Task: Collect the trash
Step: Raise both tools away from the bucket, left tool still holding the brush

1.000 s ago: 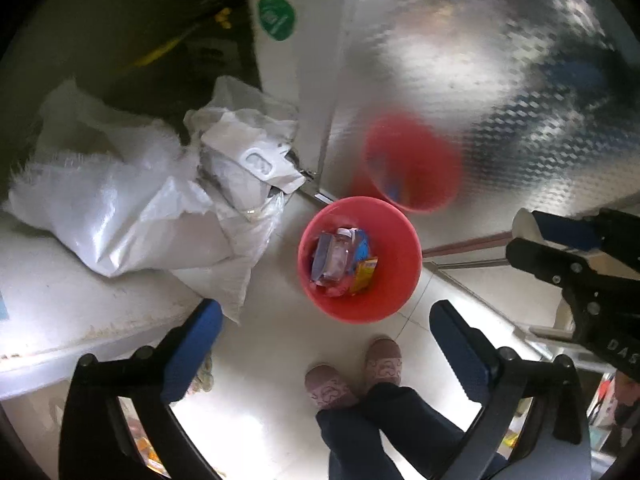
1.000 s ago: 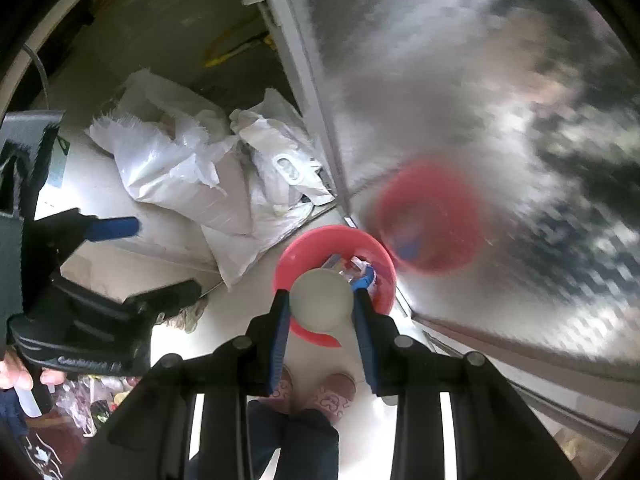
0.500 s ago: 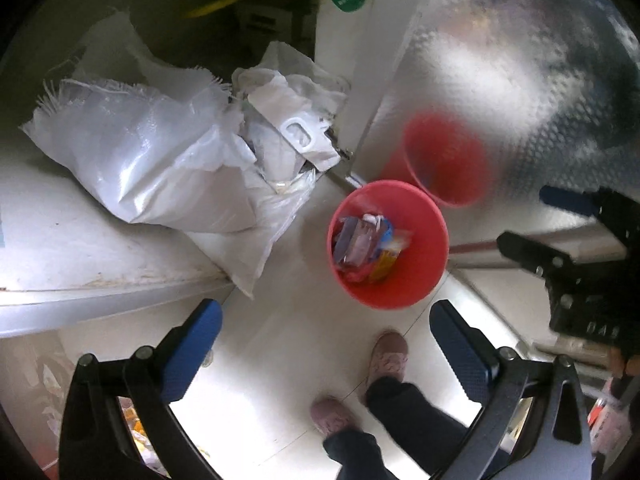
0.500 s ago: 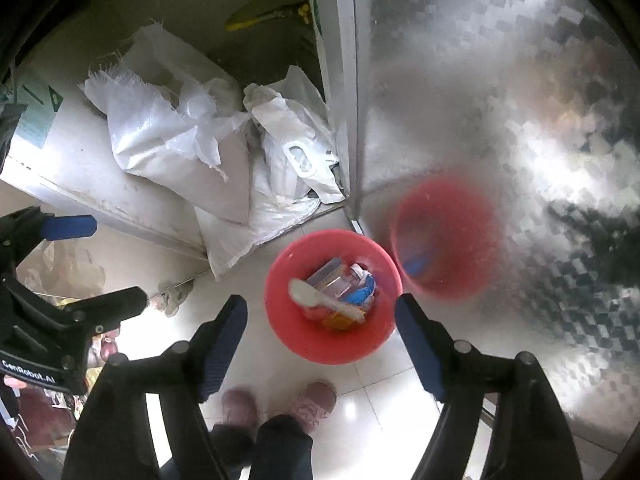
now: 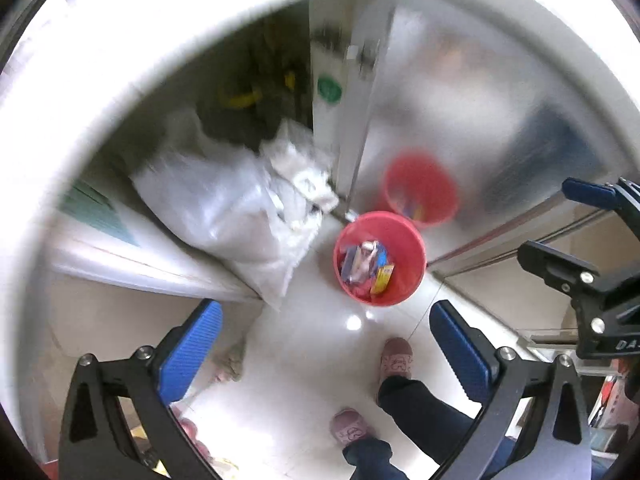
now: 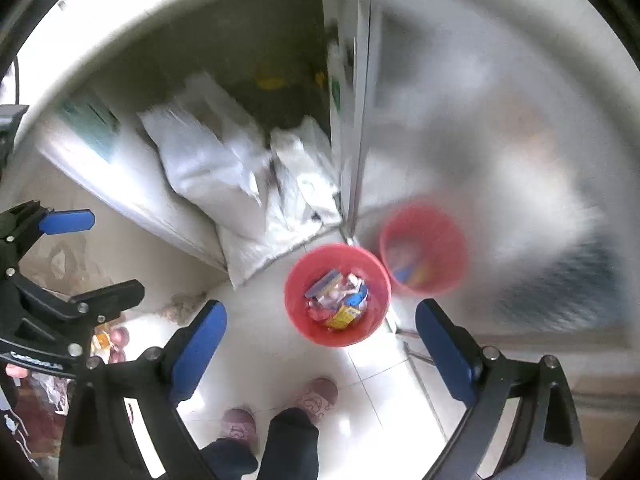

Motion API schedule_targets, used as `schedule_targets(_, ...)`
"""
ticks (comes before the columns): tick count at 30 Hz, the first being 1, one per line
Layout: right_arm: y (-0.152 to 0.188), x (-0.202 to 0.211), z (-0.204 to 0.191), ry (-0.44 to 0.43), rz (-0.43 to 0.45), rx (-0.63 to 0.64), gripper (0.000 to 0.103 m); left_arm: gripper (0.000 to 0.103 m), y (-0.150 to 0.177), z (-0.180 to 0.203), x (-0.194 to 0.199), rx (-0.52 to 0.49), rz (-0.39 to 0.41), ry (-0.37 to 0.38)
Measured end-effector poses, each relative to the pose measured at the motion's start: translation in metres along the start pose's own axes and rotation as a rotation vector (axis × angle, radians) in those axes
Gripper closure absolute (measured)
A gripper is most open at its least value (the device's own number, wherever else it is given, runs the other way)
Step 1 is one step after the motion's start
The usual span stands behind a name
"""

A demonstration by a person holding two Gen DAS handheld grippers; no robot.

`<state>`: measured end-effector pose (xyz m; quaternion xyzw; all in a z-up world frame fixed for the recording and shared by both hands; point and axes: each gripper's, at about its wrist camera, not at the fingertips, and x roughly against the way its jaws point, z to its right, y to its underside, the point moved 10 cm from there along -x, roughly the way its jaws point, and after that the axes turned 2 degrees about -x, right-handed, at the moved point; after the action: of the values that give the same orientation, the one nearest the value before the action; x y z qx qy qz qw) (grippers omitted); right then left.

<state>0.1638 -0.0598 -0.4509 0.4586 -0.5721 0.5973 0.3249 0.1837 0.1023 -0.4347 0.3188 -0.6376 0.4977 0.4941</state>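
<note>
Trash (image 5: 366,266) — wrappers, a yellow packet, a blue one — sits inside the red bucket (image 5: 416,254) on the white tile floor (image 5: 304,364), w/ the bucket at about 1 o'clock from centre in the left wrist view and near 5 o'clock from centre in the right wrist view (image 6: 296,300).

Going left to right in the left wrist view: a white ledge (image 5: 132,256) at 9 o'clock, white woven sacks (image 5: 232,216) slumped over its end, then the bucket just beside the sacks' lower corner. A blurred red reflection (image 5: 420,188) of it shows in the shiny metal door (image 5: 500,128) at 2 o'clock. Person's pink slippers (image 5: 394,358) stand at 5–6 o'clock, apart from the bucket.

Left gripper (image 5: 326,346): jaws spread wide, blue pads (image 5: 190,346) empty, nothing btwn them but floor. Right gripper (image 6: 320,350): also wide apart, empty, pads (image 6: 200,344) well clear of the bucket, which appears btwn and beyond them. Each gripper shows at the other view's edge: right one at 3 o'clock, left one at 9 o'clock.

Both views are blurred, so the labels on the trash can't be read.
</note>
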Motion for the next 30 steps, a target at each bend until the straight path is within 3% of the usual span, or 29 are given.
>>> schedule_targets(3,-0.010,0.066,-0.006,0.019,0.083,-0.017,0.001,0.000,-0.012,0.000,0.062,0.002,0.085,0.001)
schedule_targets(9,-0.028,0.195,-0.017,0.053,0.242,-0.079,0.001,0.000,-0.029,-0.005,0.180,0.001,0.260,-0.001)
schedule_targets(16,-0.039,0.303,-0.039,0.077,0.386,-0.122,0.001,0.000,-0.040,-0.025,0.299,0.038,0.440,0.015)
schedule_targets(22,-0.037,0.374,-0.061,0.131,0.514,-0.146,0.001,0.000,-0.031,-0.026,0.371,0.018,0.546,-0.003)
schedule_targets(30,-0.030,0.415,-0.073,0.157,0.573,-0.185,0.001,0.000,-0.013,-0.006,0.410,-0.011,0.595,0.050)
